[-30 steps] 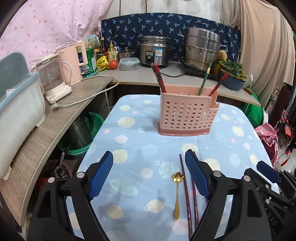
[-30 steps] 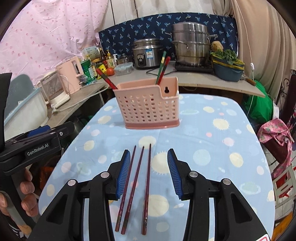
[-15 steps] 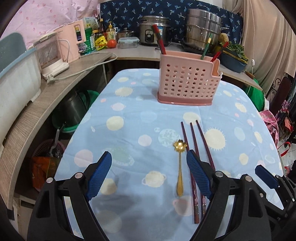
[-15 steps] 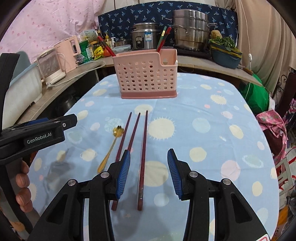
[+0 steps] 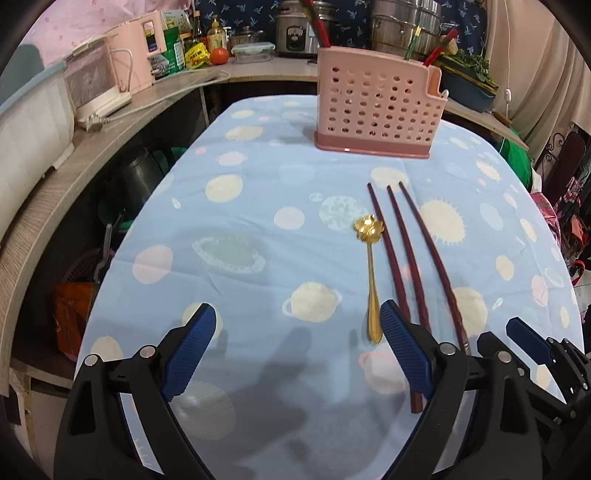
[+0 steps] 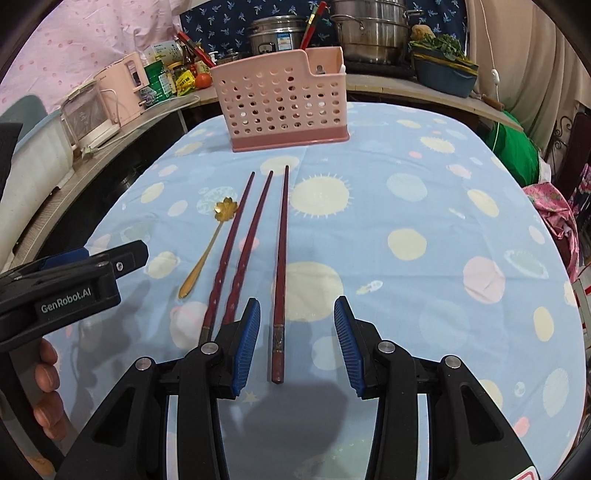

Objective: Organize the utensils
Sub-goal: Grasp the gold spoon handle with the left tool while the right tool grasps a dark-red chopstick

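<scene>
Now both grippers gape empty over the tabletop (image 6: 424,206), the right gripper (image 6: 297,341) astride the rightmost chopstick (image 6: 281,258), the left gripper (image 5: 297,350) left of the spoon (image 5: 370,273).

A home kitchen: beyond the jaws, a rice cooker (image 6: 275,37), stacked steel steamer pot (image 6: 369,27), pink kettle (image 5: 138,51), sauce bottles (image 5: 216,31) and tomato (image 5: 219,56) crowd the counter surface (image 5: 258,70).

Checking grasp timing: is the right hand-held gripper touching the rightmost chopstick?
Apart. The right wrist view shows the rightmost chopstick lying between the open right hand-held gripper jaws, cloth visible on both sides.
</scene>
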Demonstrator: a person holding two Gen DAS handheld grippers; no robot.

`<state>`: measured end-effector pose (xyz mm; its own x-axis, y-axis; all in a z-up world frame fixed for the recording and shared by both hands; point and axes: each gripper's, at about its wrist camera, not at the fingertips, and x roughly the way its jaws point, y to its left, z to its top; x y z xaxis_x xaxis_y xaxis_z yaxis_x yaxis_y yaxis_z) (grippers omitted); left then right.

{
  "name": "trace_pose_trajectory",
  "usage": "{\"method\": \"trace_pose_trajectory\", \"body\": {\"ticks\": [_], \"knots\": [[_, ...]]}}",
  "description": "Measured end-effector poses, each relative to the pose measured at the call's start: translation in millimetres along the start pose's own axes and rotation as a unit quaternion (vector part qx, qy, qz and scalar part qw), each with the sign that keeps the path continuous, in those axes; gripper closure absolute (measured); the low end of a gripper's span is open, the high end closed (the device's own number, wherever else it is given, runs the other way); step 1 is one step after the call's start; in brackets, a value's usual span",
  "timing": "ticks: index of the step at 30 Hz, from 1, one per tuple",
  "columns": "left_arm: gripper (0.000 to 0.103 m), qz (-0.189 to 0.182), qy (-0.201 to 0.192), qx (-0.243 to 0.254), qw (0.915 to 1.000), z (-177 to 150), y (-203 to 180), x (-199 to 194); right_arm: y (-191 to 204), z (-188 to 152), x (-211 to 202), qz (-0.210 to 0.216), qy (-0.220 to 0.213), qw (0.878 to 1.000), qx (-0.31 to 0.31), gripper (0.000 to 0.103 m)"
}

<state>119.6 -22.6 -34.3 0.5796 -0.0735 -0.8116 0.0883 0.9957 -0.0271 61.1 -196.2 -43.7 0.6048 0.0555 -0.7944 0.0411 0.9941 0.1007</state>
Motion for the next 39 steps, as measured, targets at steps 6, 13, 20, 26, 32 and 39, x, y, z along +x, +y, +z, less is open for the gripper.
{"method": "trace_pose_trajectory", "body": {"ticks": [6,13,20,26,32,39], "knots": [[0.017,0.003,0.015,0.0,0.9999,-9.2,2.4,10.4,2.5,-5.8,9.2,0.005,0.008,1.0,-0.001,0.064],[0.017,0.003,0.025,0.0,0.9997,-12.8,0.6,19.0,8.6,-9.9,20.1,0.006,0.02,1.0,-0.009,0.078],[0.017,0.002,0.033,0.001,0.9994,-13.9,-2.3,26.2,9.8,-11.3,22.4,-0.006,0.011,1.0,-0.018,0.086],[0.017,-0.001,0.037,0.002,0.9993,-13.8,-5.6,29.0,7.7,-11.2,23.0,-0.006,0.007,1.0,-0.014,0.094],[0.017,-0.014,0.037,0.003,0.9992,-13.2,-9.8,29.4,9.7,-12.5,22.5,-0.009,0.003,1.0,-0.018,0.096],[0.027,-0.038,0.043,-0.003,0.9984,-12.2,-14.1,32.6,8.4,-12.3,22.6,-0.005,0.002,1.0,-0.012,0.096]]}}
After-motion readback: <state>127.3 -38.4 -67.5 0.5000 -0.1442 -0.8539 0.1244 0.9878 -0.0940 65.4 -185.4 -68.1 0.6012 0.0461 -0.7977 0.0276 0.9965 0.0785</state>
